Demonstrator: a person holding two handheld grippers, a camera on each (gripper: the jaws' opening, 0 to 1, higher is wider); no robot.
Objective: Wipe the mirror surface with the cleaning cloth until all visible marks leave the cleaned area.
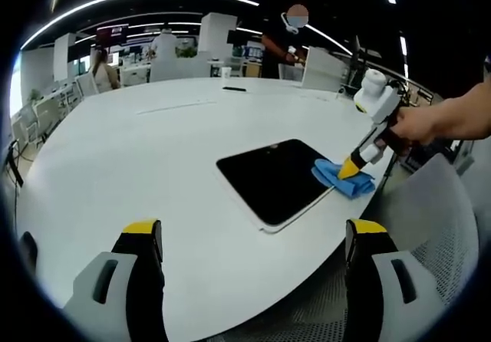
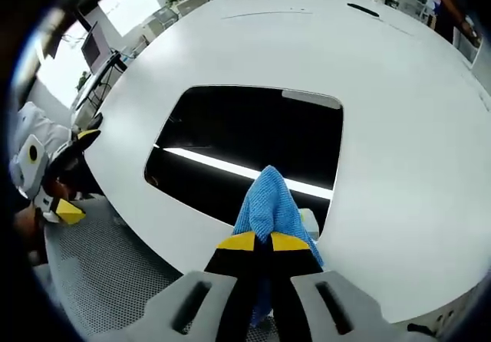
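White round table (image 1: 153,150) in an open office carries the dark mirror (image 1: 272,177). Over the mirror's near corner, the right gripper (image 2: 261,241) has its jaws pinched together on the blue cleaning cloth (image 2: 267,200), tilted steeply down from a hand (image 1: 418,123). Level and back from the mirror, the left gripper (image 1: 249,235) has its jaws spread wide, holding nothing.

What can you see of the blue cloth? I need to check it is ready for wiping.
The blue cloth looks like soft, nubbly microfibre, bunched into folds. The right claw is shut on it, pressing it onto one edge of the dark, white-rimmed mirror, which lies flat on the white table. Part of it spills onto the table.
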